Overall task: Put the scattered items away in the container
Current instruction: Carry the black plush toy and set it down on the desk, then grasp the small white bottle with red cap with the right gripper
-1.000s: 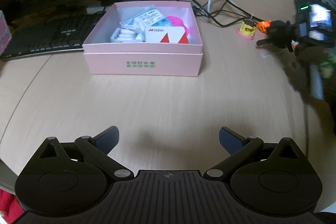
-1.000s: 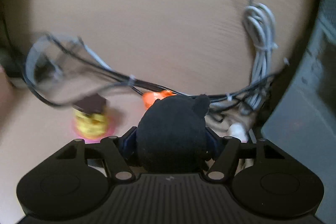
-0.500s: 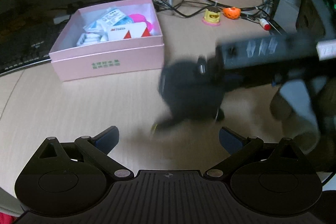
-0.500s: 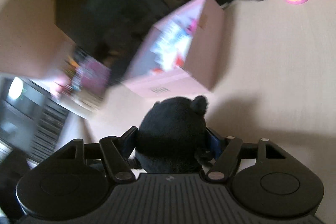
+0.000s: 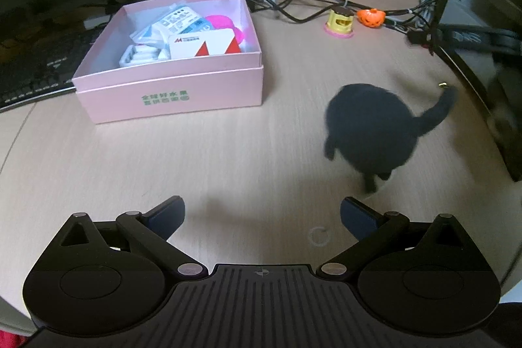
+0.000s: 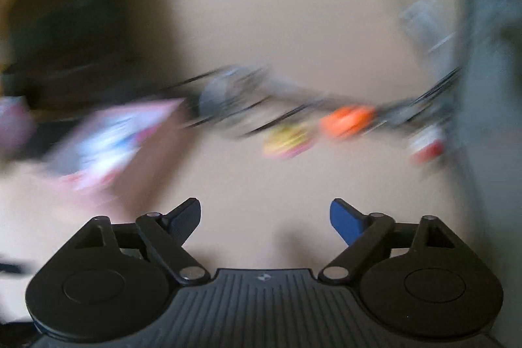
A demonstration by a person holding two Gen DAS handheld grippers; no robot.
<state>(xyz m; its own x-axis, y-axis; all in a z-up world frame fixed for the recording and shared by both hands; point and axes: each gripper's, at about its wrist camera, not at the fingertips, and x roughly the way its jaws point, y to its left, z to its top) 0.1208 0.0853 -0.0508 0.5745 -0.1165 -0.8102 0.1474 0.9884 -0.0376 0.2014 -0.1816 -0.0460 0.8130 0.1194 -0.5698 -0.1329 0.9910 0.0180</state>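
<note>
A pale wood-grain surface (image 5: 228,158) carries a pink box (image 5: 182,93) already holding packets, with a keyboard (image 5: 36,67) to its left. The black plush toy (image 5: 372,126) lies blurred right of the box, outside it. Cables (image 5: 300,5), a yellow figure (image 5: 340,23) and an orange pumpkin (image 5: 370,18) sit behind. Left gripper (image 5: 261,216) and right gripper (image 6: 265,217) are both spread wide and hold nothing.

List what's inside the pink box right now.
Pink box holds a white card with red triangles, printed packets, a magenta item, a white ridged piece. Anything beneath them is covered.
</note>
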